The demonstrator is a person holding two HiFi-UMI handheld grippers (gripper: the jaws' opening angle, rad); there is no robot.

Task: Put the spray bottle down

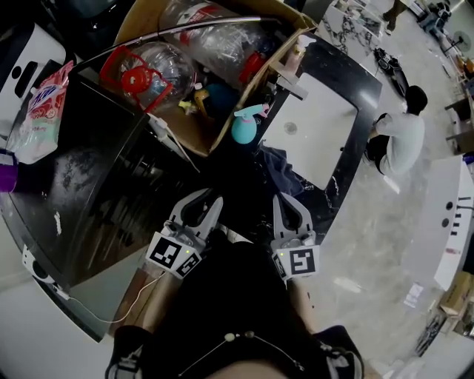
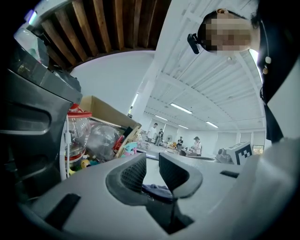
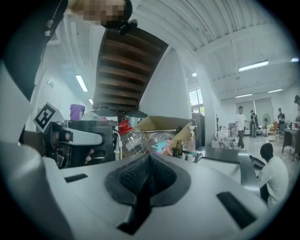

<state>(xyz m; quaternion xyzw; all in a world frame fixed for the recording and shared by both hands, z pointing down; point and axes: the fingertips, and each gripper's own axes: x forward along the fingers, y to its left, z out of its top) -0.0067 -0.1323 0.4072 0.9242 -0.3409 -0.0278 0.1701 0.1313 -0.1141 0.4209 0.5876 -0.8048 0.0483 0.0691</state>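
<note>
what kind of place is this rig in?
Probably a big open hall with a mock kitchen: black counter with a white sink, a box of clutter, strip lights over people standing far off.

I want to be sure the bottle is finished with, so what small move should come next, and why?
Probably none on the spray bottle: I would simply rest the right gripper near the body. The bottle stands free beside the cardboard box, and the right gripper's jaws are together with nothing between them.
</note>
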